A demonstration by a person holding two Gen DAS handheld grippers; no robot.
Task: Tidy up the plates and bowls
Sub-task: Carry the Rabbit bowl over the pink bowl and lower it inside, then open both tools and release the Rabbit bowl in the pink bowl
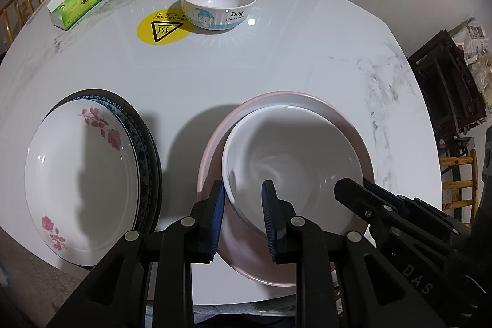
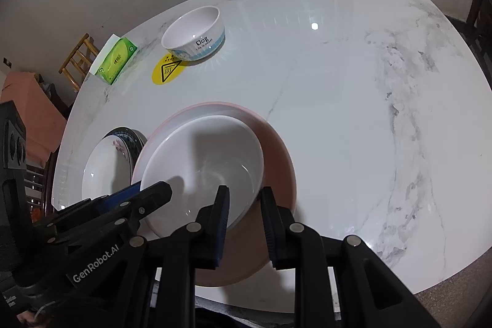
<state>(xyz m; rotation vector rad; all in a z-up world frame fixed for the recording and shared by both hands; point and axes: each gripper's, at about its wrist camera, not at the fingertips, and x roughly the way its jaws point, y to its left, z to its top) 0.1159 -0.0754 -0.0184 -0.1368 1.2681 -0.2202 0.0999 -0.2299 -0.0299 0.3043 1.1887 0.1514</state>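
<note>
so both grippers are down on the same white bowl (image 1: 292, 156), which sits nested inside a bigger pink bowl (image 1: 338, 109) near the front edge of the marble table (image 1: 246, 66). The left gripper (image 1: 244, 220) has the bowl's near-left rim between its blue pads, one pad outside and one inside, jaws narrow, though I honestly can't tell if they're actually pressing on it. The right gripper (image 2: 246, 223) straddles the opposite rim the same way, one finger inside the white bowl and one over the pink one, and again I can't tell if it's clamped.

Off to the left there's a stack of plates, a rose-pattern plate (image 1: 80, 174) on top of a blue-rimmed plate (image 1: 138, 125). Further back a cartoon "Dog" bowl (image 1: 218, 2) stands upright, just touching a yellow hot-surface sticker (image 1: 160, 28), with a green tissue pack (image 1: 80, 2) nearby
</note>
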